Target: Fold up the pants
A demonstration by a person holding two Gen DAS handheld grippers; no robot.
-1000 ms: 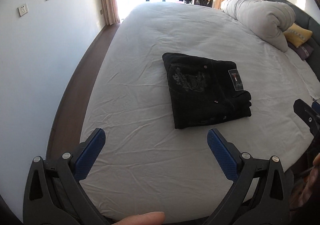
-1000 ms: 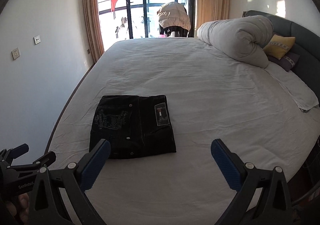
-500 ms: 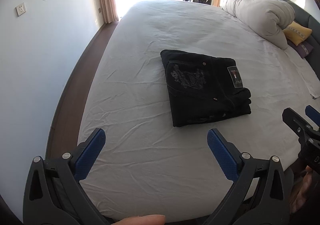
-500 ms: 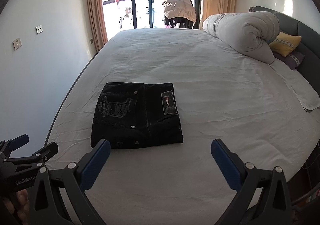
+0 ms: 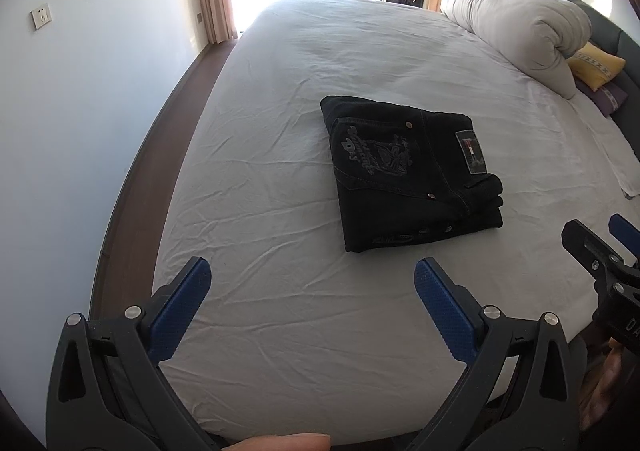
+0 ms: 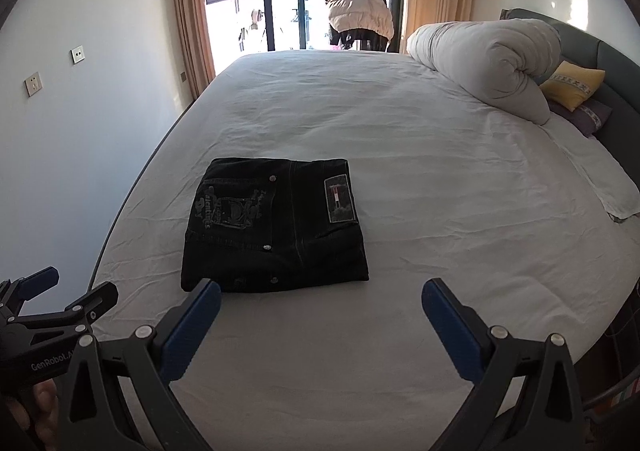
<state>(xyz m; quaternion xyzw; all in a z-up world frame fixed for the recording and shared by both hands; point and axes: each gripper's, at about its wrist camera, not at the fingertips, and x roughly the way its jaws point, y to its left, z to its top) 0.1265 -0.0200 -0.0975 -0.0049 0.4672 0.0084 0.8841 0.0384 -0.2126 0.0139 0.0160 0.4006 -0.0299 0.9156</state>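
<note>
The black pants (image 5: 408, 171) lie folded into a compact rectangle on the white bed sheet (image 5: 280, 91), pocket print and label patch facing up. They also show in the right wrist view (image 6: 276, 223). My left gripper (image 5: 312, 271) is open and empty, held above the sheet near the bed's front edge, short of the pants. My right gripper (image 6: 320, 291) is open and empty, just in front of the pants' near edge. Each gripper shows at the side of the other's view.
A rolled grey duvet (image 6: 488, 59) and a yellow pillow (image 6: 572, 85) lie at the bed's far right by the dark headboard (image 6: 612, 83). A folded white cloth (image 6: 600, 179) lies at the right edge. A wall and floor strip (image 5: 160, 131) run along the left.
Both grippers have drawn back and risen slightly from the bed, staying open. The folded pants have not moved.
</note>
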